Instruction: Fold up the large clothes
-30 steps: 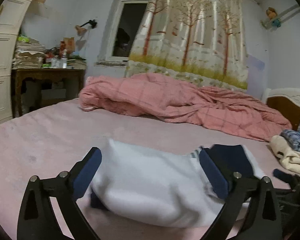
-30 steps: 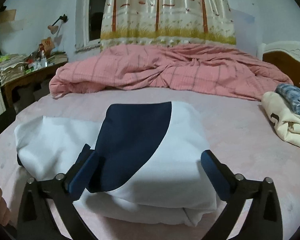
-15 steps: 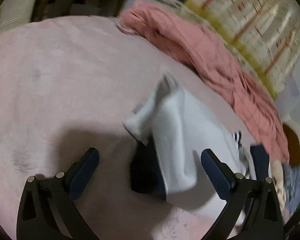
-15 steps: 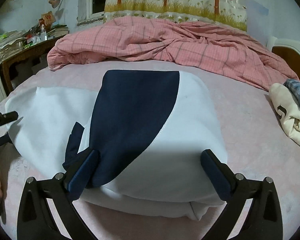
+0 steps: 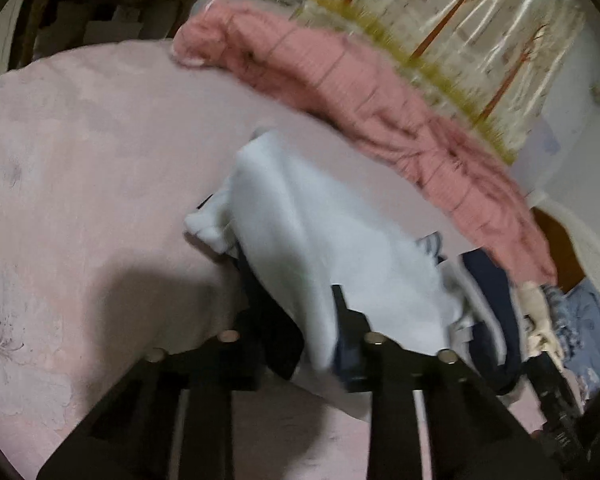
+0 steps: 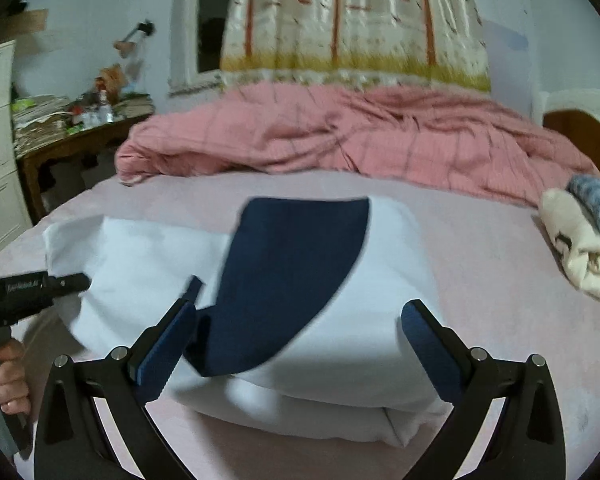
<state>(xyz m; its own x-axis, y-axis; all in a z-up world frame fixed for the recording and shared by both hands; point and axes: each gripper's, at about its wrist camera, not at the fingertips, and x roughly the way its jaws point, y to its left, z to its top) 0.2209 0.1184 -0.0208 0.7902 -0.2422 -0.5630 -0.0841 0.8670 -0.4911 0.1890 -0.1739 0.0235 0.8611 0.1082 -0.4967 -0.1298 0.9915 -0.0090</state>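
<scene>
White fleece with a dark navy lining sits between the narrowed jaws of the left gripper (image 5: 314,344), which are closing on the near edge of the white-and-navy garment (image 6: 300,280). In the blurred left wrist view the cloth fills the gap and the pads appear to pinch it, though I cannot tell how many layers are caught. The right gripper (image 6: 296,344) stands wide, its blue pads on either side of the garment's near end and holding nothing.

The garment lies folded into a thick bundle on the pink bed (image 6: 480,280), towards its near side, with 1 navy panel across the top. From the right wrist view, the left gripper reaches in at the bundle's left end, a hand (image 6: 6,376) on its handle. Further off, a pink checked quilt (image 6: 360,136) is bunched along the far side of the bed, and a cream garment (image 6: 576,256) with a blue one (image 6: 596,196) on it lies at the right, well apart from the bundle.

The likely trouble is a shallow or partial bite: if only the top layer is gripped, lifting could peel the bundle open and undo the folds. With the right gripper not engaged, 1-sided pulling could also drag or twist the whole bundle across the bed.
</scene>
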